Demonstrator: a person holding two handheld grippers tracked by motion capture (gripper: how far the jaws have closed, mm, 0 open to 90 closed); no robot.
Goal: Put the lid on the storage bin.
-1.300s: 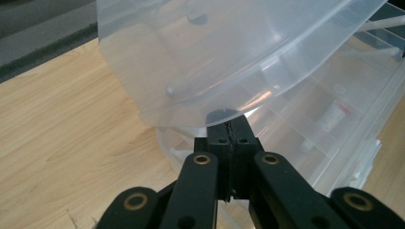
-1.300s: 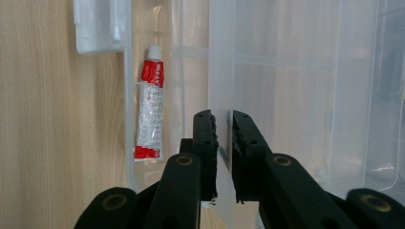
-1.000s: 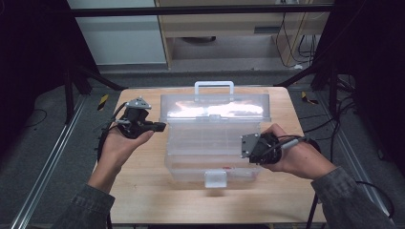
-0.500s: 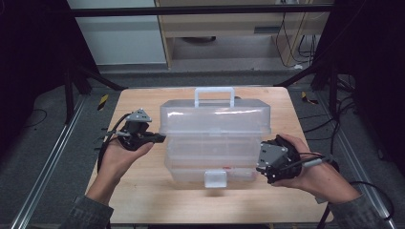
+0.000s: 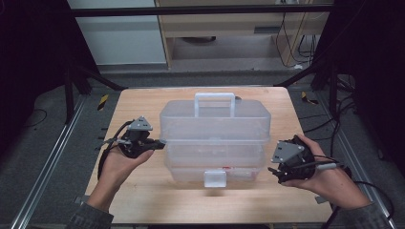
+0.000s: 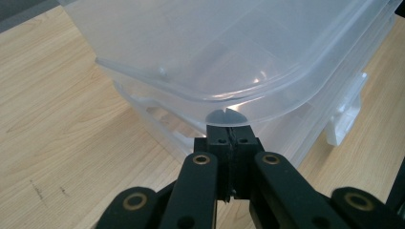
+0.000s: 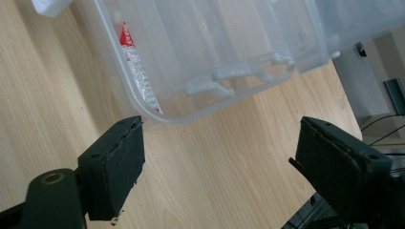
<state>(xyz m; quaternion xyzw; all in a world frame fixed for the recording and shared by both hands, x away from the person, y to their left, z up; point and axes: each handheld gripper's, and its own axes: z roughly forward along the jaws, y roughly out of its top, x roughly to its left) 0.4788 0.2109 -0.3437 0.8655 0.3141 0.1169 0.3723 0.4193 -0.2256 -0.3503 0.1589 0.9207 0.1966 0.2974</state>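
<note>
Squarely mid-table (image 5: pixel 143 200), the clear plastic toolbox (image 5: pixel 215 138) sits shut, its front latch (image 5: pixel 215 179) near the front edge. Left gripper (image 5: pixel 160 142), jaws clenched empty, touches its left side; if it pushes, the box may skid. Right gripper (image 7: pixel 217 162), jaws just spread with nothing between them, waits beside the right corner; nothing blocks it.

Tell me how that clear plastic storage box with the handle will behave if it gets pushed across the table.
The clear plastic box looks nearly empty, so probably light and quick to slide on the smooth wooden table. Its thin walls may flex under a push. Its broad base makes tipping unlikely, though the stacked upper tier could shift.
</note>
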